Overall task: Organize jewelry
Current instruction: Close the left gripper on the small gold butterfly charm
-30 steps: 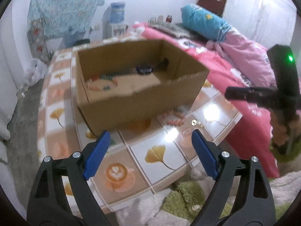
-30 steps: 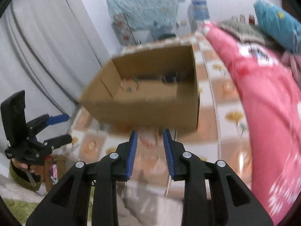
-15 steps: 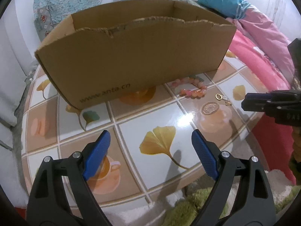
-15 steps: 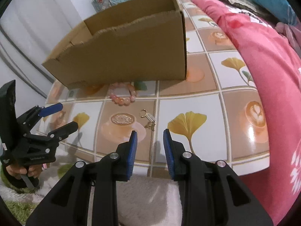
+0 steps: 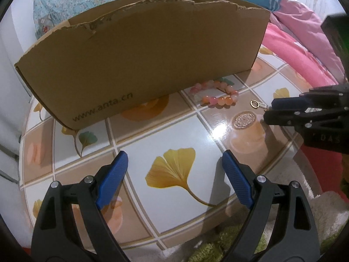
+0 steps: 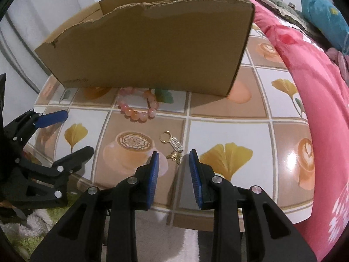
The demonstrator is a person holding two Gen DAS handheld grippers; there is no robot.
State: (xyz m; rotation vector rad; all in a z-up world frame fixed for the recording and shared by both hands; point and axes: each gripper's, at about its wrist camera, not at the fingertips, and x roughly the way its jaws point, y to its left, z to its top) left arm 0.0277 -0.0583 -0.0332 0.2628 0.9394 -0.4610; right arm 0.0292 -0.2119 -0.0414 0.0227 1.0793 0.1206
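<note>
A pink and orange bead bracelet [image 6: 137,107] lies on the tiled table against the front wall of a cardboard box [image 6: 152,43]; it also shows in the left wrist view [image 5: 216,96]. A small gold earring with a butterfly charm [image 6: 173,147] lies just in front of my right gripper [image 6: 174,159], which is open and low over the table, with the charm at its fingertips. The earring also shows in the left wrist view [image 5: 257,104]. My left gripper [image 5: 174,163] is wide open and empty above the table's front part.
The cardboard box [image 5: 141,48] stands across the back of the table [image 5: 152,135]. A bed with a pink quilt [image 6: 322,87] runs along the right. A fluffy green and white rug [image 5: 218,249] lies below the table's front edge.
Both grippers have come down and forward toward the table. The right gripper has closed in on the gold earring. The box interior is no longer visible.
</note>
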